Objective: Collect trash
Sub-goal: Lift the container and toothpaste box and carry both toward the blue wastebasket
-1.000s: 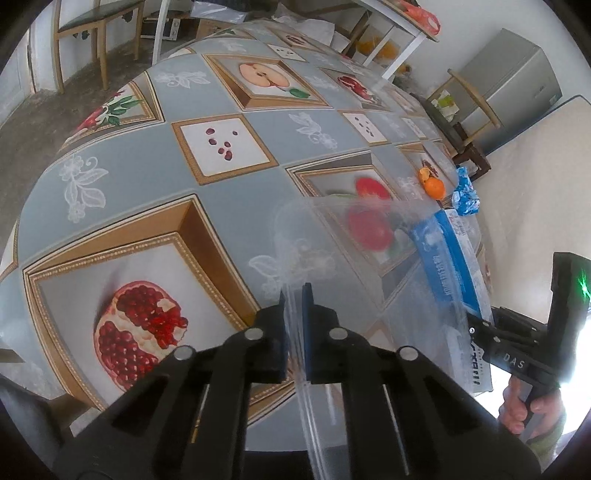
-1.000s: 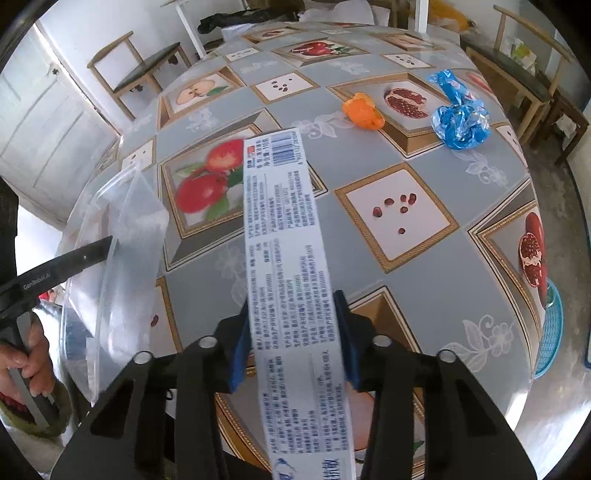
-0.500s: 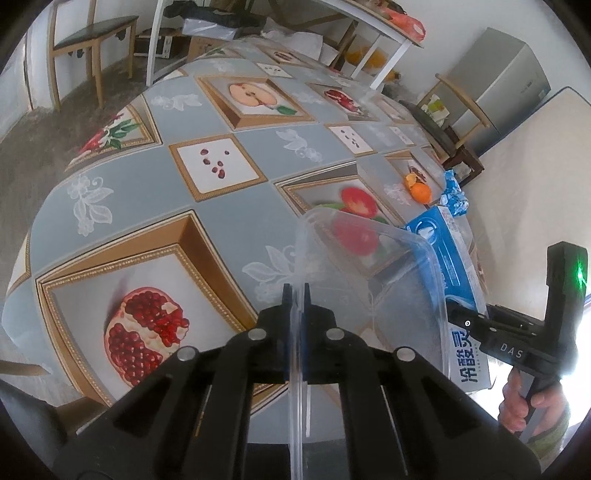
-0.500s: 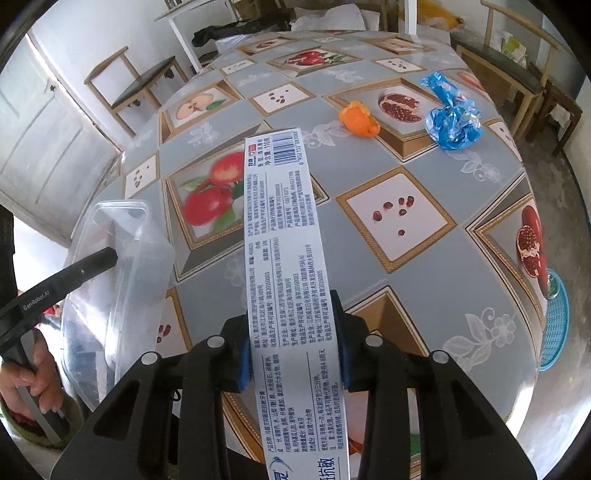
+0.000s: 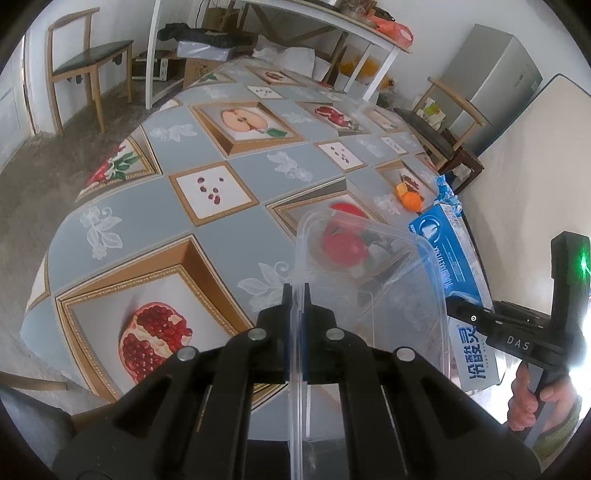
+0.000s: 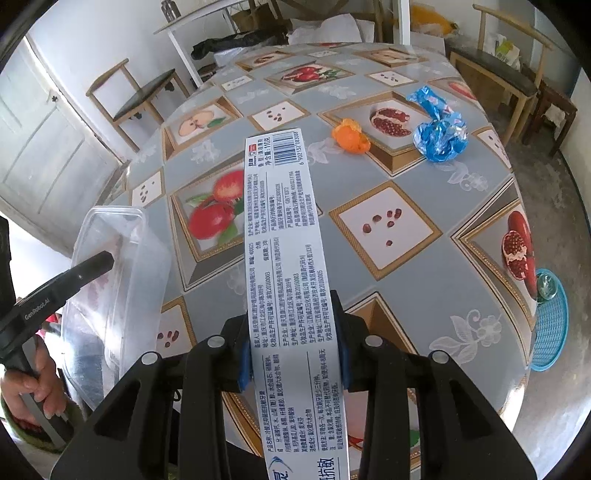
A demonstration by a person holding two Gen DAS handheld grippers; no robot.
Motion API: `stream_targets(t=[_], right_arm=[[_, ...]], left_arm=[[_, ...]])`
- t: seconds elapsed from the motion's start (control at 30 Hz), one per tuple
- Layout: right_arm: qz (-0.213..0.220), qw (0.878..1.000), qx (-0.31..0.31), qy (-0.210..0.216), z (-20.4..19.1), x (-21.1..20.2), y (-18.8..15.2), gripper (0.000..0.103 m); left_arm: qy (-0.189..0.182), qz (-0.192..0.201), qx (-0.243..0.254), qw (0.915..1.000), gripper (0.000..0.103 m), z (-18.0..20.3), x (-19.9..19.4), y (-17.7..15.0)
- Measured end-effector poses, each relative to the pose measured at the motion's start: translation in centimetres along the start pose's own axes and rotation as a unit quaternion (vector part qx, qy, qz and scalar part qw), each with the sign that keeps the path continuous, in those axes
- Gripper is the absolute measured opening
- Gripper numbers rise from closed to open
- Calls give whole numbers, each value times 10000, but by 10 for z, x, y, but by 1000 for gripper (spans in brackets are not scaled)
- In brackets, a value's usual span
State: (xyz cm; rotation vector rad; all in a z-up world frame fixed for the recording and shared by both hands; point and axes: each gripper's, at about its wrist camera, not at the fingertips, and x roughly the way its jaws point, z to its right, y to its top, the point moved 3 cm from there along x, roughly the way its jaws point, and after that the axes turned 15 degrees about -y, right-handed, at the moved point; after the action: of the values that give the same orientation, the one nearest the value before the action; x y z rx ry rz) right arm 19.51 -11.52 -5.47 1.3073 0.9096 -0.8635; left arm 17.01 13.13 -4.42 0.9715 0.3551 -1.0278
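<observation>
My left gripper [image 5: 296, 295] is shut on the wall of a clear plastic container [image 5: 373, 266], held in the air at the table's near edge; the container also shows in the right wrist view [image 6: 110, 266]. My right gripper [image 6: 293, 321] is shut on a long blue and white toothpaste box [image 6: 284, 236], held level just right of the container; the box also shows in the left wrist view [image 5: 454, 266]. An orange peel [image 6: 351, 138] and a crumpled blue foil wrapper [image 6: 439, 134] lie on the table further away.
The table [image 6: 399, 291] has a grey cloth with fruit pictures. A blue basket [image 6: 550, 317] lies on the floor at the right. Wooden chairs [image 6: 140, 99] stand around the table, and a white table [image 5: 280, 22] stands behind.
The clear container has turned in my left gripper, so its open rim now shows. The toothpaste box has come closer beside it. Both grippers have pulled back from the table.
</observation>
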Motion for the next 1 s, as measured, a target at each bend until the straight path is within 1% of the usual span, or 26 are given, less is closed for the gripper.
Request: stream_targets(t=[0.4, 1.0], right_arm=[[237, 9997, 68, 1, 5, -22, -4, 34], [528, 9985, 131, 80, 3, -54, -22, 34]], left_arm=[[21, 238, 188, 9995, 2, 16, -21, -4], [-33, 586, 333, 9977, 2, 30, -56, -18]])
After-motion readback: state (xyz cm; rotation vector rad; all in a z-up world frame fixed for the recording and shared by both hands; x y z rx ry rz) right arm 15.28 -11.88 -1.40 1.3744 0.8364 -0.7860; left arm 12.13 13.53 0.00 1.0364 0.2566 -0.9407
